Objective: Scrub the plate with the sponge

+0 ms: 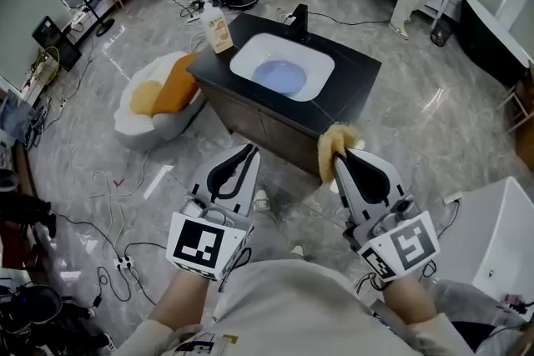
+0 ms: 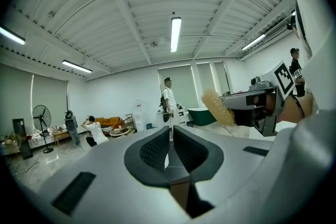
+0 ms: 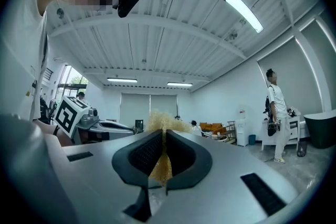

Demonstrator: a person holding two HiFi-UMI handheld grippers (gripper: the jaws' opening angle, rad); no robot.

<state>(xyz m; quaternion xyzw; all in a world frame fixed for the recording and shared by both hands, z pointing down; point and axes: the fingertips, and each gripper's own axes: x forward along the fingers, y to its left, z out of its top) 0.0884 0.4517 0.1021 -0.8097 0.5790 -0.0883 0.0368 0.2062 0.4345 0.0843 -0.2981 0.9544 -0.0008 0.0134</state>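
Observation:
A pale blue plate [image 1: 279, 77] lies in the white basin [image 1: 248, 52] of a black-topped cabinet [image 1: 350, 67], well ahead of both grippers. My right gripper [image 1: 340, 156] is shut on a yellow sponge [image 1: 331, 142], which sticks out past the fingertips. In the right gripper view the sponge [image 3: 163, 122] fills the slit between the pads of the right gripper [image 3: 164, 134]. My left gripper [image 1: 249, 149] is held level beside it, shut, with nothing in it. The left gripper view shows its jaws [image 2: 170, 131] almost together and bare, with the sponge [image 2: 218, 107] off to the right. Both grippers hang in the air short of the cabinet.
A bottle [image 1: 219, 33] stands on the counter's left corner, and a black faucet [image 1: 299, 21] stands behind the basin. A white beanbag with an orange cushion [image 1: 158, 96] sits left of the cabinet. Cables [image 1: 108, 229] trail over the floor. People are at the back of the room.

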